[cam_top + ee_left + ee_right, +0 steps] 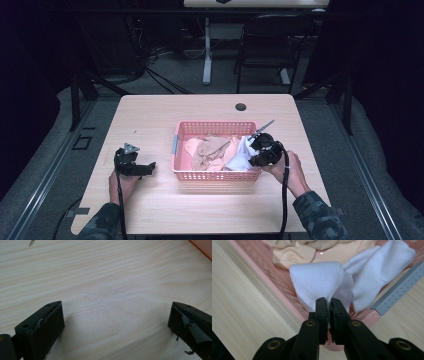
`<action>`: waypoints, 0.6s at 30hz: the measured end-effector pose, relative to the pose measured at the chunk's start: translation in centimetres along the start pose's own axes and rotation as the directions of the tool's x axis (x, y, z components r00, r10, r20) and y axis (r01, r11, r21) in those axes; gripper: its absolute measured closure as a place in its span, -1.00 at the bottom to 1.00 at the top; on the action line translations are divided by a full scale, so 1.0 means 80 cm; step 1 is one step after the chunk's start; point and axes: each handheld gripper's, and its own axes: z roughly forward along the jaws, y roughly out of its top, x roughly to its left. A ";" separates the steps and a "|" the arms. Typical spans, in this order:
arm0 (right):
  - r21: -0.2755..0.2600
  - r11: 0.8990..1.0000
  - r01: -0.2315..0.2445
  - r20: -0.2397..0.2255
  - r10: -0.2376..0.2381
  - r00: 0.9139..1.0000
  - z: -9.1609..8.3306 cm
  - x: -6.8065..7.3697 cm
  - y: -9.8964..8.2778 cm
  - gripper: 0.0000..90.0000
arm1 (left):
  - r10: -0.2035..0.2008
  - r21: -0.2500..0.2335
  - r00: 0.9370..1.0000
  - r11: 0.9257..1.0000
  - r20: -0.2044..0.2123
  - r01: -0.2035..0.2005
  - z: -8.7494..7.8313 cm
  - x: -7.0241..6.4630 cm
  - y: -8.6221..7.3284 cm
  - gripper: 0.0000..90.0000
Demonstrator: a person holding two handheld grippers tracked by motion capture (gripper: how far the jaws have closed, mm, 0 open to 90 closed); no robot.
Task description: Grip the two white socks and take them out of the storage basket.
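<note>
Wooden table (150, 120) holds a pink basket (216, 175) of socks; from above, the left gripper (134, 165) rests left of the basket. Its own view shows jaws spread wide over bare wood. The right gripper (328, 305) pinches a white sock (319, 281) at the basket's corner.

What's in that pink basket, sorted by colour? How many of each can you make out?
In the basket:
White socks: 2, one pinched in the right gripper, another beside it.
Tan or peach pieces: at least 2; they lie tangled, so the exact count is unclear.
Total: at least 4.
</note>
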 end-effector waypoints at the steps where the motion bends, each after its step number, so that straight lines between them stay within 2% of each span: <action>1: -0.006 1.000 0.003 -0.003 -0.003 1.000 -0.001 0.000 0.000 0.93 | -0.001 0.001 1.000 1.000 0.000 0.001 0.000 0.000 0.000 -0.99; 4: -0.038 0.999 -0.001 -0.013 0.001 1.000 -0.005 0.003 0.001 0.95 | -0.001 0.001 1.000 1.000 0.000 0.001 0.000 0.000 0.000 -0.99; 13: -0.068 0.998 0.008 -0.016 -0.009 1.000 -0.018 0.006 0.005 0.96 | -0.001 0.001 1.000 1.000 0.000 0.001 0.000 0.000 0.000 -0.99; 15: -0.092 0.996 -0.004 -0.024 0.002 1.000 -0.021 0.007 0.007 0.96 | -0.001 -0.001 1.000 1.000 0.000 0.001 0.000 0.000 0.000 -0.99; 18: -0.099 0.995 0.010 -0.020 -0.012 1.000 -0.028 0.007 0.010 0.96 | -0.001 0.001 1.000 1.000 0.000 0.001 0.000 0.000 0.000 -0.99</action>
